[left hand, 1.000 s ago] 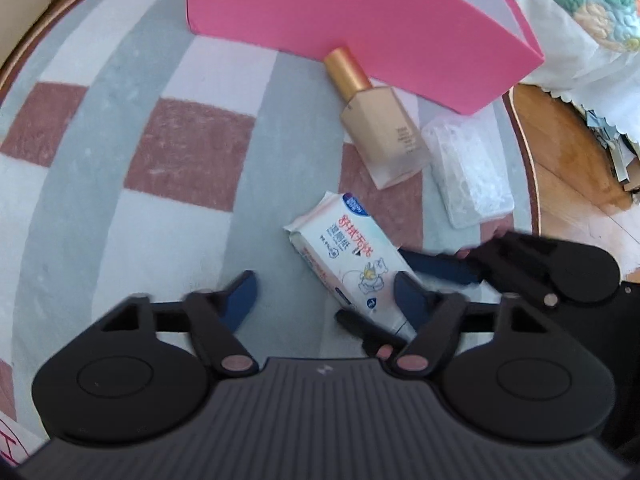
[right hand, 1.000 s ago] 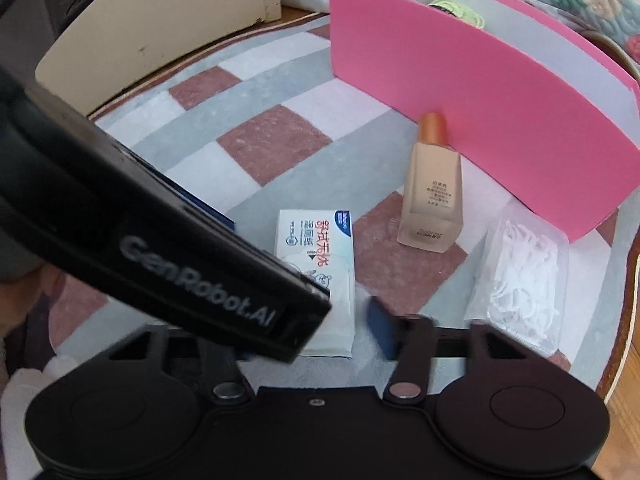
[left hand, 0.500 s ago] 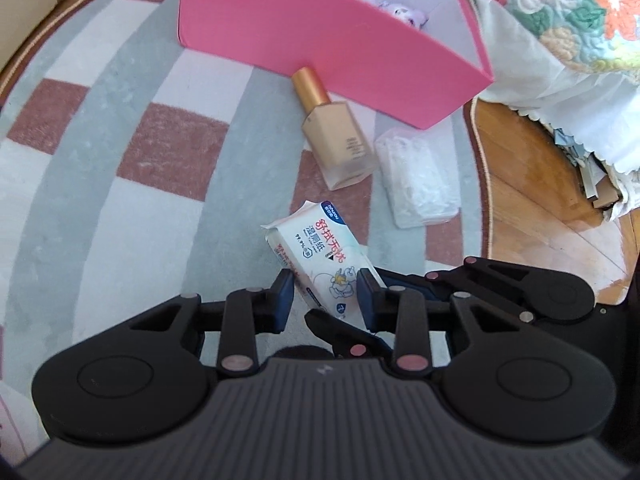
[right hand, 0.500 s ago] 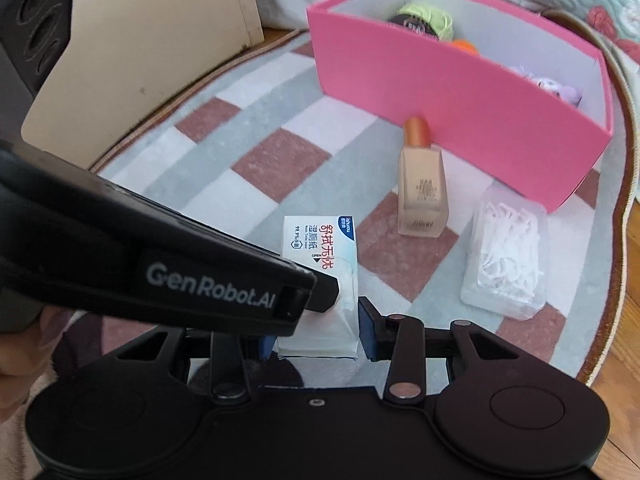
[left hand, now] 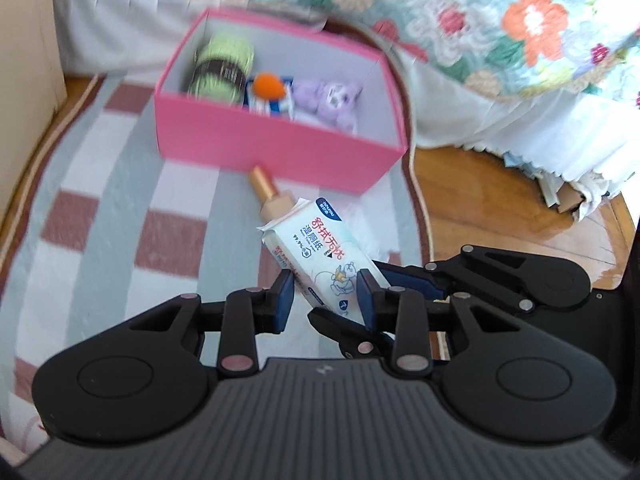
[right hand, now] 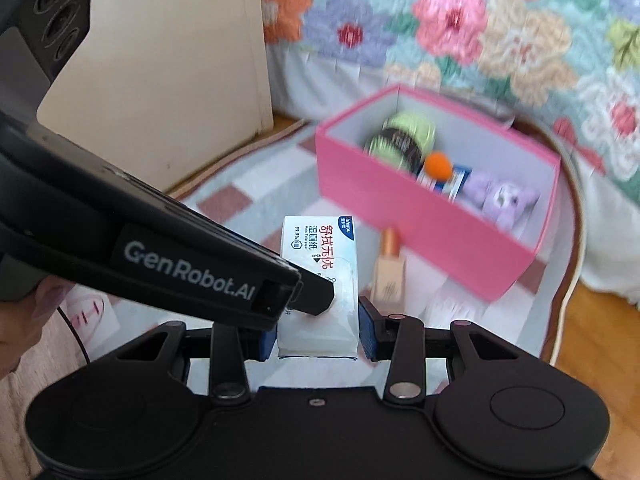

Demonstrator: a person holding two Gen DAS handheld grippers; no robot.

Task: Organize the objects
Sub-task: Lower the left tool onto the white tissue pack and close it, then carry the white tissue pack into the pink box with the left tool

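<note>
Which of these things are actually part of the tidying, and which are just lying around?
Part of the job:
wet wipes pack, held by both grippers
pink box
foundation bottle

Just there:
checked rug
floral quilt
beige board

The right end of the pink box [left hand: 280, 148] lies bare beyond the purple plush [left hand: 328, 100]. The foundation bottle [right hand: 388, 272] lies before its near wall, the bedspread [right hand: 460, 40] hanging close behind.

Both wrist views look forward and down past their jaws, close to the wipes pack [left hand: 320, 252] [right hand: 320, 276]; both share the pink box [left hand: 280, 148] [right hand: 432, 216] beyond.
</note>
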